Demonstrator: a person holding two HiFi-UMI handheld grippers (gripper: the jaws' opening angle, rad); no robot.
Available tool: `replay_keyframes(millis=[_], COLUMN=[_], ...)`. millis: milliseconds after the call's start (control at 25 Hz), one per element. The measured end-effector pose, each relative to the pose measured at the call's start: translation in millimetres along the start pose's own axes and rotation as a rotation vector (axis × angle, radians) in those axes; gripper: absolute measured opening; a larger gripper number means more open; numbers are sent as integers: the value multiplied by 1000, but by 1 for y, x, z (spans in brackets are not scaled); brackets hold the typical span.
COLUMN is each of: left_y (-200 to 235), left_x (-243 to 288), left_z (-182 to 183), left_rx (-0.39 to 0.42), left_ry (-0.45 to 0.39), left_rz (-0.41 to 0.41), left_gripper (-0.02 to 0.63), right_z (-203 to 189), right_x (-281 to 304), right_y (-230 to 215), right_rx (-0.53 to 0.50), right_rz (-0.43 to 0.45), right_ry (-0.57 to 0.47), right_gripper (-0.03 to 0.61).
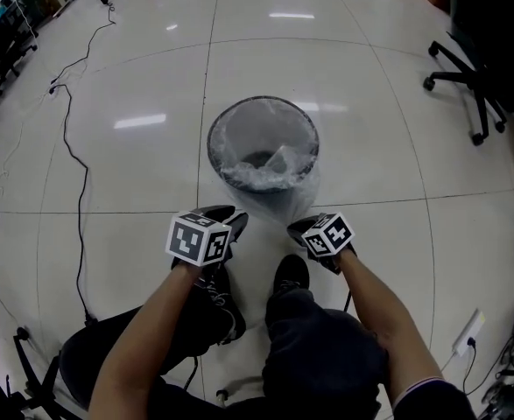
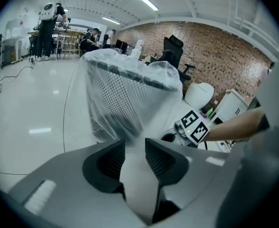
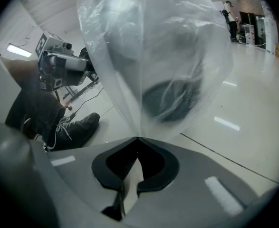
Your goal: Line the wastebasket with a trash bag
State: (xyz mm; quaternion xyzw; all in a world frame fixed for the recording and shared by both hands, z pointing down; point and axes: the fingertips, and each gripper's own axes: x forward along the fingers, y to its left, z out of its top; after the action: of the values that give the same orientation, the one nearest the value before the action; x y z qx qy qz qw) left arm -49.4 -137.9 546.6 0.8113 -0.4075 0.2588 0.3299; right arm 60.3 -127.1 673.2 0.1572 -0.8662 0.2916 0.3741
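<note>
A black mesh wastebasket (image 1: pixel 302 136) stands on the floor just ahead of me, with a clear trash bag (image 1: pixel 261 175) inside it and draped over its near rim. My left gripper (image 1: pixel 231 219) sits at the basket's near left side. In the left gripper view, my left gripper (image 2: pixel 134 146) is shut on a bunched fold of the trash bag (image 2: pixel 129 87) stretched over the wastebasket (image 2: pixel 111 96). My right gripper (image 1: pixel 301 228) is at the near right. In the right gripper view, my right gripper (image 3: pixel 137 138) is shut on the thin film of the trash bag (image 3: pixel 149 56), which rises taut from its tips.
My shoes (image 1: pixel 291 272) rest on the floor right behind the grippers. A black cable (image 1: pixel 80 160) runs along the floor at the left. An office chair (image 1: pixel 474 77) stands at the far right, and a power strip (image 1: pixel 467 332) lies at the near right. People stand at desks (image 2: pixel 51 20) far off.
</note>
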Motion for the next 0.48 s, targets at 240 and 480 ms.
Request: replay_keyframes(millis=[240,480], left_y=[2,-1], left_x=[-11,-20], left_z=[5,19], left_rx=[-1,23], left_ry=[-17,-39], left_rz=[8,18], left_gripper=[130,131], right_z=[-6,-3], right_x=[6,-11], right_y=[5,15], right_rx=[-28,-35], right_rz=[-6,29], right_ry=[43,20], right_gripper=[2,99])
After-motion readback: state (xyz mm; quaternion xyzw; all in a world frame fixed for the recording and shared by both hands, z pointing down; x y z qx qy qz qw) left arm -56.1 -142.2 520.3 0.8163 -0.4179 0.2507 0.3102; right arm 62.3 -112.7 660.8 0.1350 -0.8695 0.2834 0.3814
